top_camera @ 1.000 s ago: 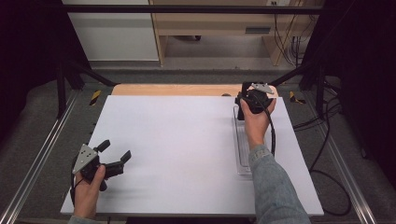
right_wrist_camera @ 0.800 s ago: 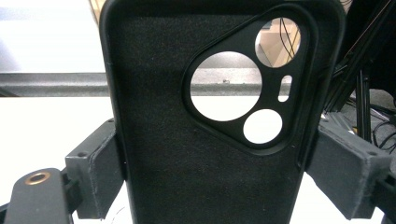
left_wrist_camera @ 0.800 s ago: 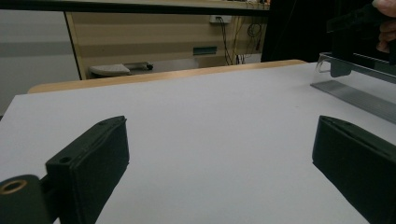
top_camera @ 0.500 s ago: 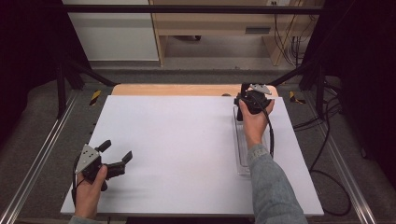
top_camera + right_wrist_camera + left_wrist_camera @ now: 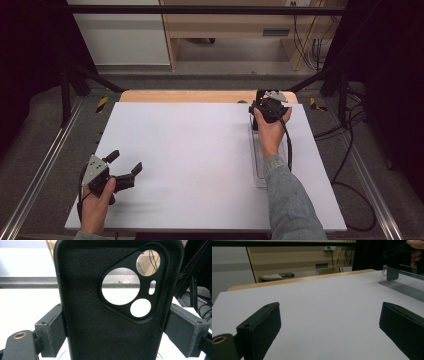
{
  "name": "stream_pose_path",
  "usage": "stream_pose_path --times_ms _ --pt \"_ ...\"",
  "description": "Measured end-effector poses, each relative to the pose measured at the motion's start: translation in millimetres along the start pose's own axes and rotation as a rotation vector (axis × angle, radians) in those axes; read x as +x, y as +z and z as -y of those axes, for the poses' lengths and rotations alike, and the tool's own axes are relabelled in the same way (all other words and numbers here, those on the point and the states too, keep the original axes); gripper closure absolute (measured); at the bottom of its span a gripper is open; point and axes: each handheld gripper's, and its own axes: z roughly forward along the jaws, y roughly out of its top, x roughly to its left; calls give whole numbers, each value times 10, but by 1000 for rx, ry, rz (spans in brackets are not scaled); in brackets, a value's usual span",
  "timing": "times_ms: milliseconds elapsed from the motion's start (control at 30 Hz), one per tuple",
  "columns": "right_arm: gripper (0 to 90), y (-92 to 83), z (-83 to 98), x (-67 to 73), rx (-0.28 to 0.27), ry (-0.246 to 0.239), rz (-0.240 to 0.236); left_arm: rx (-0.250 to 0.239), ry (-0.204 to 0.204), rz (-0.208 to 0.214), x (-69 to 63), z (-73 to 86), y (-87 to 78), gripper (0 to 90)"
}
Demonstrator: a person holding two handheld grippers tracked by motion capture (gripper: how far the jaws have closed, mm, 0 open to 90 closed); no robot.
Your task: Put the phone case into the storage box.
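Observation:
A black phone case (image 5: 95, 322) with a three-cornered camera cut-out stands upright between the jaws of my right gripper (image 5: 112, 332), and both pads press on its long edges. In the high view this right gripper (image 5: 261, 104) is at the far right of the white table top (image 5: 190, 150), just above the far end of a clear tray (image 5: 260, 170). My left gripper (image 5: 125, 161) rests near the front left corner, jaws wide apart. Its own view shows the left gripper (image 5: 329, 322) with nothing but bare table between the pads.
The clear tray (image 5: 402, 286) lies lengthways along the table's right side, under the right forearm. A wooden strip (image 5: 200, 96) borders the far edge. Metal rails (image 5: 45, 165) run along both sides, and cables (image 5: 350, 150) lie on the floor to the right.

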Motion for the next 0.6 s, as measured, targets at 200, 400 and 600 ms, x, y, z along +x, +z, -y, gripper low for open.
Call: stream_pose_path --times_ms 200,400,600 --pt "135 23 13 21 -2 -7 5 3 0 0 -7 1 2 37" --pt "135 52 36 42 -7 -11 7 4 -2 -3 -4 3 1 37" --pt "135 64 43 56 -4 -13 12 6 0 0 -8 3 4 37"
